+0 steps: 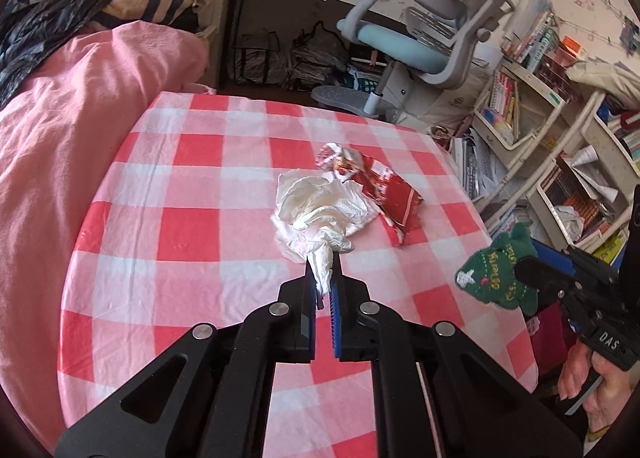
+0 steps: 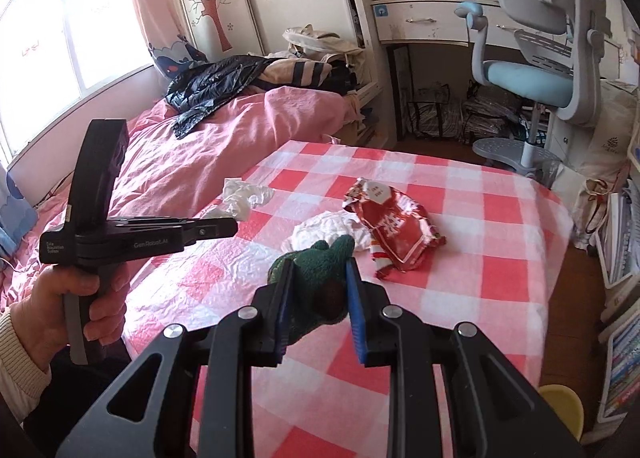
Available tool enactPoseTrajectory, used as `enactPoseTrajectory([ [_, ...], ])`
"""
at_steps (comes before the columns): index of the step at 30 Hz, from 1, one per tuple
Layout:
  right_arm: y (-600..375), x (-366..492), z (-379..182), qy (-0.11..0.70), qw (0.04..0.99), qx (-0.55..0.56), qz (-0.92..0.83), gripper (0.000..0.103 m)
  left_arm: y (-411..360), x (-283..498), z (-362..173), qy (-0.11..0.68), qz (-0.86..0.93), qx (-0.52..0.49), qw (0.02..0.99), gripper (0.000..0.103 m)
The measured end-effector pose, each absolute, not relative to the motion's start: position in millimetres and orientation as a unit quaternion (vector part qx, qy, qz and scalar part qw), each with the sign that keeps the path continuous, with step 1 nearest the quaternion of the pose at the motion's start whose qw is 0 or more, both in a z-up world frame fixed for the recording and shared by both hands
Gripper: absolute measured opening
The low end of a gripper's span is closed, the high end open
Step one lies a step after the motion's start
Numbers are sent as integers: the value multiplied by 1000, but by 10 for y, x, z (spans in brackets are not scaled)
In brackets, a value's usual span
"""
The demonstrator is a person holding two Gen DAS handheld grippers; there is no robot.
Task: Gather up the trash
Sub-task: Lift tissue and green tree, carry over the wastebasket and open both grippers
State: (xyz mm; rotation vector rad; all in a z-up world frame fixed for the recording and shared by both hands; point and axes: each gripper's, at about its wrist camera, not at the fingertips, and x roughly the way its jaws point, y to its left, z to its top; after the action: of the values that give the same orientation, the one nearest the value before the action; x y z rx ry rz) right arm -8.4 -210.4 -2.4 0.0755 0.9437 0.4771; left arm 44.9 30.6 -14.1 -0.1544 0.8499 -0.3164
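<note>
Two pieces are already in my grip, so the step in hand, as I judge it, is carrying both away without shedding either. My left tongs [image 1: 323, 272] are closed on a twisted tail of the crumpled white tissue [image 1: 320, 214], the bulk of it hanging out past the tips toward twelve o'clock; in the right wrist view that wad [image 2: 244, 194] shows just beyond the left tool at about ten o'clock, clear of the cloth. My right tongs [image 2: 318, 278] are clamped on the green knitted fish-shaped toy [image 2: 320, 282], which fills the gap between the blue pads. Left on the checked table [image 1: 192, 194] are the red snack wrapper [image 2: 394, 230] and a second white tissue [image 2: 328, 232] touching its near edge, at roughly one o'clock from my right tips. I would keep both grips firm, move smoothly since the tissue is pinched only by a thin end, and steer wide of the wrapper. No bin is identifiable.
</note>
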Motion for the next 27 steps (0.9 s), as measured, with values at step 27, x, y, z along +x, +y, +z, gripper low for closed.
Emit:
enactPoseTrajectory([
  [27,-4352,-797,-496,531,843,82,-7,29,-2876,-480,-547,429,-328,54,840,6],
])
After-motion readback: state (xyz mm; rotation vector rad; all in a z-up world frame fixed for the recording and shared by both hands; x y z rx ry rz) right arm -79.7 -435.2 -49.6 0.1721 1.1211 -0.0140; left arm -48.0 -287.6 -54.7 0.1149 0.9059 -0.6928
